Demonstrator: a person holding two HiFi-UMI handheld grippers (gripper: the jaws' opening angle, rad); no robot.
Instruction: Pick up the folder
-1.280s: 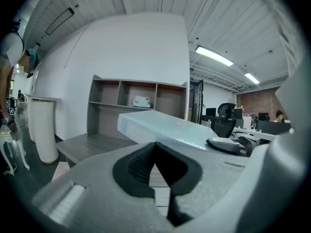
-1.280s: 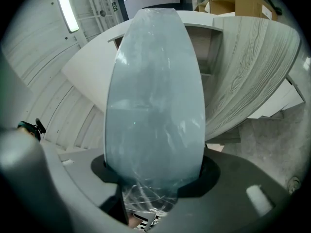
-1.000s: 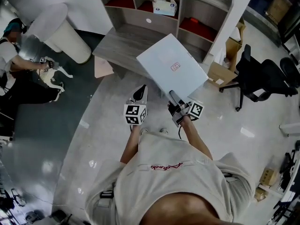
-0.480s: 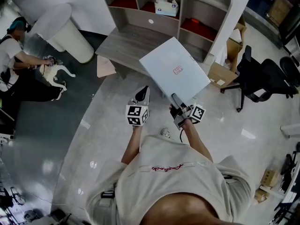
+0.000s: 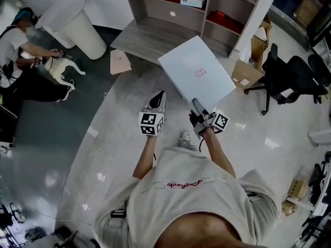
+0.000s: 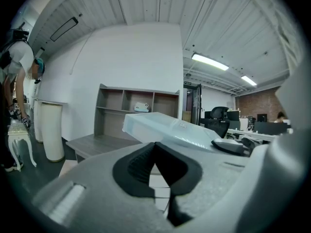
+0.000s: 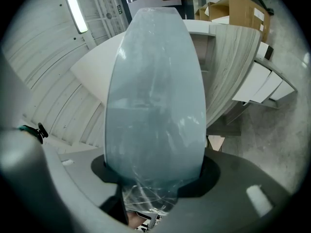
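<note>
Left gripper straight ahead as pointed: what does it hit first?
Probably the folder, held by the right gripper; depth is unclear, so the left gripper may pass beneath to the grey desk.

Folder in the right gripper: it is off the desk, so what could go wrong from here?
1. The right gripper pinches the folder by one edge only, and the rest sticks out unsupported. It could sag or slide out of the jaws. The left gripper hangs beside it, shut and empty, giving no support.
2. In the head view the folder's far corner shows close to the desk, so a swing might knock it there.
</note>
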